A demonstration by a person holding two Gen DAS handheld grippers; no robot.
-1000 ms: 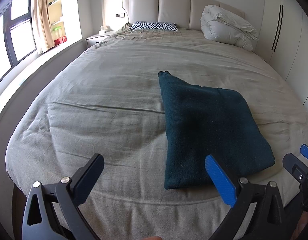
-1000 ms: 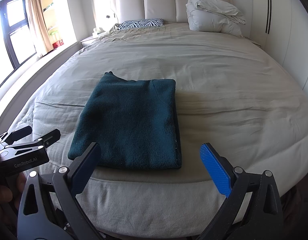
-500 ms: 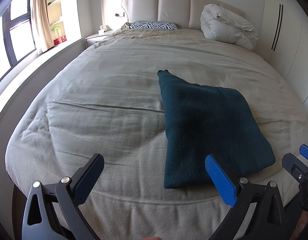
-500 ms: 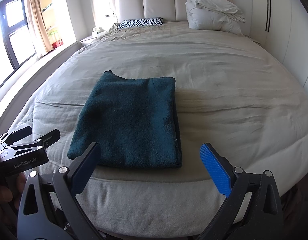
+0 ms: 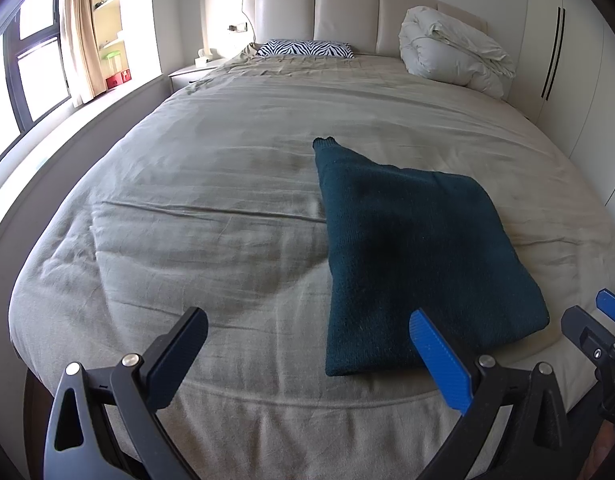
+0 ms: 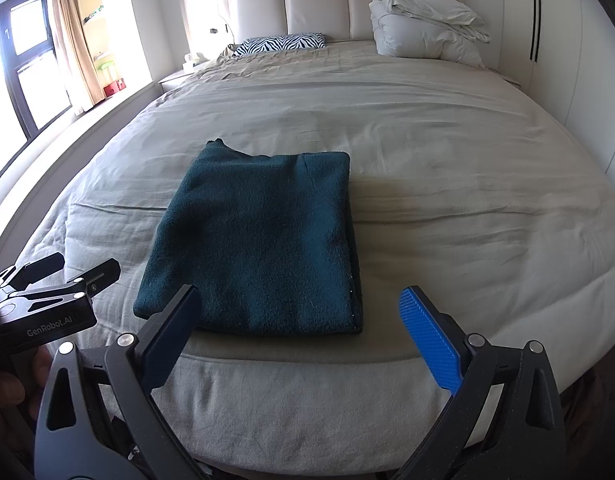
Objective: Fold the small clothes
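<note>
A dark teal knitted garment [image 5: 411, 256] lies folded into a flat rectangle near the foot of the bed [image 5: 211, 216]; it also shows in the right wrist view [image 6: 259, 240]. My left gripper [image 5: 307, 344] is open and empty, held off the foot edge, to the garment's left. My right gripper [image 6: 299, 320] is open and empty, just short of the garment's near edge. Each gripper shows at the edge of the other's view: the right one [image 5: 599, 320] and the left one [image 6: 63, 268].
A zebra-print pillow [image 5: 305, 48] and a bundled white duvet [image 5: 451, 52] lie by the padded headboard [image 5: 347, 12]. A nightstand [image 5: 191, 72] and windows stand on the left, white wardrobes [image 5: 567, 60] on the right.
</note>
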